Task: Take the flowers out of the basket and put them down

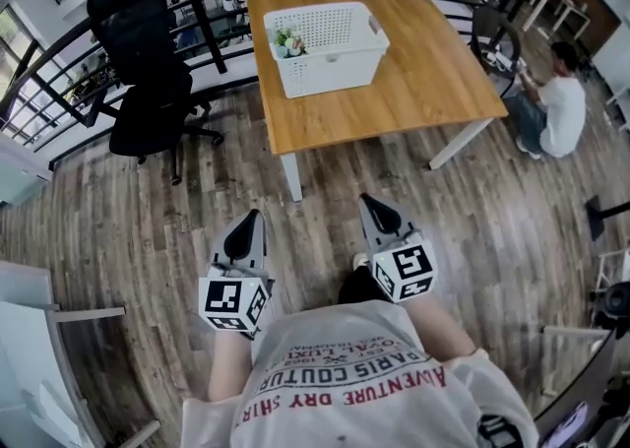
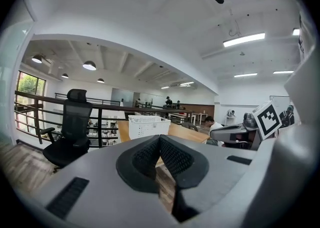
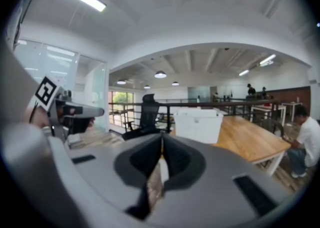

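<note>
A white perforated basket [image 1: 326, 46] stands on the wooden table [image 1: 413, 82] near its far left corner. Pale flowers with green leaves [image 1: 288, 41] show inside the basket at its left end. Both grippers hang over the floor, well short of the table. My left gripper [image 1: 253, 216] is shut with nothing in it, and my right gripper [image 1: 369, 201] is likewise shut and empty. In the left gripper view the basket [image 2: 149, 126] appears beyond the touching jaws. The right gripper view shows the basket [image 3: 198, 124] ahead on the table.
A black office chair [image 1: 148, 72] stands left of the table by a dark railing [image 1: 59, 42]. A person in white [image 1: 556, 106] sits on the floor to the table's right. Wood-plank floor [image 1: 315, 220] separates me from the table. White furniture [image 1: 39, 357] lies at the lower left.
</note>
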`<state>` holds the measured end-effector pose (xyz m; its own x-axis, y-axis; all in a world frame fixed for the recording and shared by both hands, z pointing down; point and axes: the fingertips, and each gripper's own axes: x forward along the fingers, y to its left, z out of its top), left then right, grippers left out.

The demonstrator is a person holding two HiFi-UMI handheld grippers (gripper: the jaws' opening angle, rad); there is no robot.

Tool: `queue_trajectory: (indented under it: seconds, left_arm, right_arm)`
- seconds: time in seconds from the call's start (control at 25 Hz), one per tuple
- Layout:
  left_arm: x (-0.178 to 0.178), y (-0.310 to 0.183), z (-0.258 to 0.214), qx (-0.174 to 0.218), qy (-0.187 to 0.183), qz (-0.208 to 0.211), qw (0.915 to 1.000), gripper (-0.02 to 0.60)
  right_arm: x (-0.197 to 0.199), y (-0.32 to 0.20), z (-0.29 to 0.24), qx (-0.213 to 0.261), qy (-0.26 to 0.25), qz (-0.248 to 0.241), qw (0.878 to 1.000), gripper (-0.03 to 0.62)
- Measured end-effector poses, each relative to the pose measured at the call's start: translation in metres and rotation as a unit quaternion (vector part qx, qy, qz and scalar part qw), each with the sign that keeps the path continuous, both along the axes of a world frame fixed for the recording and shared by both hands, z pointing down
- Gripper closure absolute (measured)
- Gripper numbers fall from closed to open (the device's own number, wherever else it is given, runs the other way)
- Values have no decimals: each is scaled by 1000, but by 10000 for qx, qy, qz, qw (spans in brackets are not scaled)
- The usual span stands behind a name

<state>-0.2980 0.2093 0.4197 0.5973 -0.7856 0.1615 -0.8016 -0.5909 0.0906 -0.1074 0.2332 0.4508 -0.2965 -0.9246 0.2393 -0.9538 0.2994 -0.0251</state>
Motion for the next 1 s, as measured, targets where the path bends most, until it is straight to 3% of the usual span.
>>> queue_trajectory:
  seconds: [0.32,0.6,0.8,1.0]
  left_arm:
    - [89,-70,-14,127,-53,-508,9986,557]
    - [159,-112,-8,41,-108,-666,9977,557]
    - [170,-144,4,-70,-221,-764,9968,557]
    - [164,-195,19,-165,-179,-742,9969,556]
  right_arm:
    - [84,-91,-8,19,-11,-594,9982,565]
    - [152,-147,-3,-151,59,-845,9963,565]
    - [169,-188,12,-405,-325,-853,9950,565]
    - [158,-237,21,-382,-183,-921,9949,565]
